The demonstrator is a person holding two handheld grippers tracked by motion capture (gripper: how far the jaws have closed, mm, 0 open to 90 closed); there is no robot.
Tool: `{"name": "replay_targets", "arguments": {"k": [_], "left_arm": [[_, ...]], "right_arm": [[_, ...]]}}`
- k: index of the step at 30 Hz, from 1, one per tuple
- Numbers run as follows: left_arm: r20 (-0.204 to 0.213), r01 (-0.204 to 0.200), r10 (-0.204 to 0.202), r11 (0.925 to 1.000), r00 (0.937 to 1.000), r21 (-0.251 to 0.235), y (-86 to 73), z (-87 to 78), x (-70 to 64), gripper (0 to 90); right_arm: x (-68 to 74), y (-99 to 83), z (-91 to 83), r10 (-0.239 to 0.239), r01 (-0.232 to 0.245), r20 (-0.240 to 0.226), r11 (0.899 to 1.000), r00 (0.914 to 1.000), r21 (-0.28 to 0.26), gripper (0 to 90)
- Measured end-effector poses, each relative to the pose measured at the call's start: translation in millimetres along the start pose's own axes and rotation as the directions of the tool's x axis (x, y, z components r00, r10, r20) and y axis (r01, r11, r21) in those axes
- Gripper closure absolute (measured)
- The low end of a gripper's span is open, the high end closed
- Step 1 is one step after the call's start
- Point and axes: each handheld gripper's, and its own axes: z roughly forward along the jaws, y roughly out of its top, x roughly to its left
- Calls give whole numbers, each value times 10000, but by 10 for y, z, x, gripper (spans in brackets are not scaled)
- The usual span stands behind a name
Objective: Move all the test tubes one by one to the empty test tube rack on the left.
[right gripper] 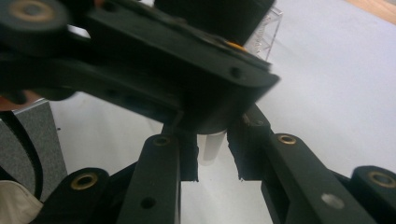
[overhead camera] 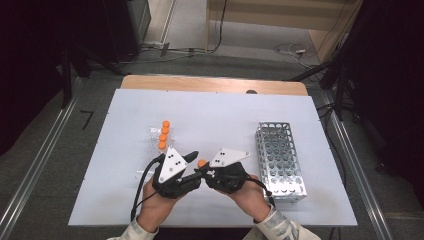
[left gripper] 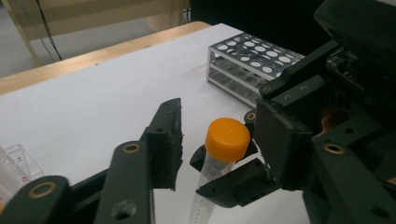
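A white rectangular sheet (overhead camera: 215,115) covers the tabletop, giving the small clear parts a plain background. At its right edge stands a perforated silver metal tube rack (overhead camera: 280,160), long side running away from the person; its holes look empty, so it is probably where the tubes are meant to go. Well to the left, a row of clear plastic tubes with orange screw caps (overhead camera: 163,134) lies flat on the sheet as the supply.

Near the front edge the two tools meet between supply and rack. The right gripper (overhead camera: 204,172) grips one clear orange-capped tube (left gripper: 219,158) on its body just under the cap, its jaws closed on either side of the tube in the right gripper view, holding the tube clear of the sheet and roughly upright. That leaves the cap free for the other tool. The left gripper (left gripper: 212,140) has its jaws spread apart around the cap, one finger (left gripper: 166,135) standing clear of it, which looks like a handover or a cap grip about to happen.
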Motion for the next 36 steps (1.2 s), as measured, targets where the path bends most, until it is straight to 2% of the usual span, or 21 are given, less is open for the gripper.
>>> {"name": "replay_targets", "arguments": {"k": [5, 10, 16, 20, 26, 30, 36], "left_arm": [[4, -176, 176, 9997, 9998, 187, -20, 25, -9, 622], [79, -166, 164, 9995, 9998, 259, -34, 43, -13, 687], [104, -151, 147, 9992, 9998, 378, -50, 56, -3, 701], [112, -78, 74, 9994, 9999, 347, -47, 38, 17, 703], [-79, 197, -196, 9998, 9998, 99, -24, -73, 95, 703], [-132, 422, -424, 9990, 9990, -144, 15, -181, 147, 703], [-381, 633, -650, 9970, 9972, -457, 75, -352, 235, 703]], "right_arm": [[8, 3, 6, -36, 36, -13, 10000, 10000, -3, 709], [6, -4, 13, 23, -23, 6, 10000, 10000, 55, 709], [-3, -22, 34, 20, -20, 17, 10000, 10000, 81, 693], [-19, -27, 50, 78, -77, -44, 9999, 10000, 142, 548], [-148, -60, -18, 460, -463, 310, 9989, 9985, 75, 325], [-199, -114, -105, 481, -480, 677, 9988, 9965, -41, 251], [-283, -231, -203, 727, -725, 996, 9974, 9924, -55, 213]]}}
